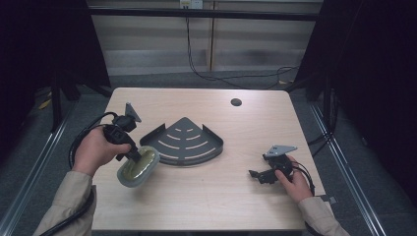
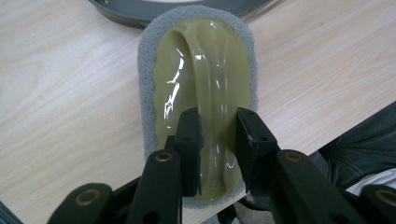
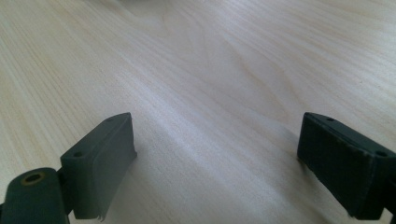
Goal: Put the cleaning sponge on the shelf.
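Olive-green oval scrubber with a grey foam pad [image 2: 205,93], gripped at its raised handle ridge.

Left gripper [image 1: 129,153] is clamping it just in front of the dark grey slotted corner shelf [image 1: 184,142]; right gripper [image 3: 217,163] is resting wide open, holding nothing, well apart from that shelf.

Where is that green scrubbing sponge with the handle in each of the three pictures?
High view: the sponge is left of centre, held by the left hand-held gripper, beside the dark corner rack.
Left gripper view: the sponge is in the centre, its green handle clamped between the jaws.
Right gripper view: not in it.
Shared landmark: the pale wooden table.
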`<state>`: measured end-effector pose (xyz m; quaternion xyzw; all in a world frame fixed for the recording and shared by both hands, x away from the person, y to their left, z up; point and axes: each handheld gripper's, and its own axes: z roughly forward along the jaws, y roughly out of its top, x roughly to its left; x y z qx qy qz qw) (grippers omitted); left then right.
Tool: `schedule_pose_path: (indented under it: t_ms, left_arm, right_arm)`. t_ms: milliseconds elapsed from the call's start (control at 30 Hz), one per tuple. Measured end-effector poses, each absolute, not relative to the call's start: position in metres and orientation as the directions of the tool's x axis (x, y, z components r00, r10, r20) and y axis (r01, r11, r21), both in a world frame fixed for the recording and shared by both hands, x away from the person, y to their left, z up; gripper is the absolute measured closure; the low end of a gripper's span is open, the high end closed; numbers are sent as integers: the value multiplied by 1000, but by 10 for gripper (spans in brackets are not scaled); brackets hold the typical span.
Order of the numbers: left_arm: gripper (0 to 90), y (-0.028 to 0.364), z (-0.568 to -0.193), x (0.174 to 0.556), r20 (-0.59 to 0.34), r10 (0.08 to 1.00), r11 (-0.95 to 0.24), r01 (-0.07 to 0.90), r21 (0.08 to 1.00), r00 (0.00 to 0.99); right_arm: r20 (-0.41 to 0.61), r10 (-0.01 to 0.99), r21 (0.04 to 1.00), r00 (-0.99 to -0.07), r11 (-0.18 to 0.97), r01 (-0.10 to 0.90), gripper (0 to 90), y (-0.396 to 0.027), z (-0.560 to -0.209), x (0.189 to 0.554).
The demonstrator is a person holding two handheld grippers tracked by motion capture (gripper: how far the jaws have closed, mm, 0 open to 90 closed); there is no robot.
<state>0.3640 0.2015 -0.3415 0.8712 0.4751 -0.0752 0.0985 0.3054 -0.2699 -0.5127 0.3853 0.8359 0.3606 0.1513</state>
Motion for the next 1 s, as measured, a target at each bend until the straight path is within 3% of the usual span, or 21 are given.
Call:
schedule_pose_path:
  t_ms: [1000]
  left_arm:
    - [716,180,-323,412,-186,810,-544,831,114,556]
  right_arm:
    - [23,753,719,-658,445,535,105,-270,-513,305]
